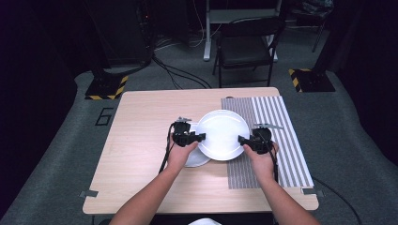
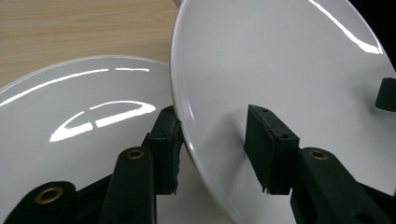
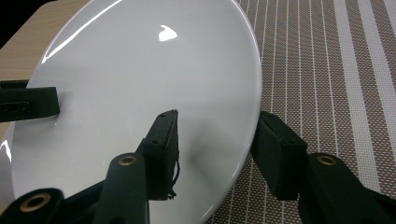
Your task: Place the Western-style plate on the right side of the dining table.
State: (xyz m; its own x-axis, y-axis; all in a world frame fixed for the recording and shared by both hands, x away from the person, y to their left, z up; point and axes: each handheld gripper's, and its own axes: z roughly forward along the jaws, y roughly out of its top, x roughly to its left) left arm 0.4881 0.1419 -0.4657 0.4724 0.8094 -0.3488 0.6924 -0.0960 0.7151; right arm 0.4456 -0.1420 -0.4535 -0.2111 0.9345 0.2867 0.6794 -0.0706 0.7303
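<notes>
I hold a white plate (image 1: 222, 133) between my two grippers, one on each side of its rim. It sits over the middle of the worktop (image 1: 141, 140), its left edge overlapping a second plate (image 1: 196, 159) and its right edge over the striped mat (image 1: 277, 136).

My left gripper (image 1: 201, 137) is clamped on the plate's left rim: in the left gripper view one jaw lies under the rim and the other presses on the plate's upper face, with the rim (image 2: 180, 107) running between them. The second plate (image 2: 70, 121) lies just below and beside, flat on the wood.

My right gripper (image 1: 242, 139) is clamped on the opposite rim. In the right gripper view one jaw rests on the plate's (image 3: 149, 79) glossy top and the other sits below its edge, over the mat (image 3: 327, 70). The left gripper's jaw tip shows at the plate's far side in that view.

Beyond the worktop stands a dark chair (image 1: 246, 47) on the grey floor.
</notes>
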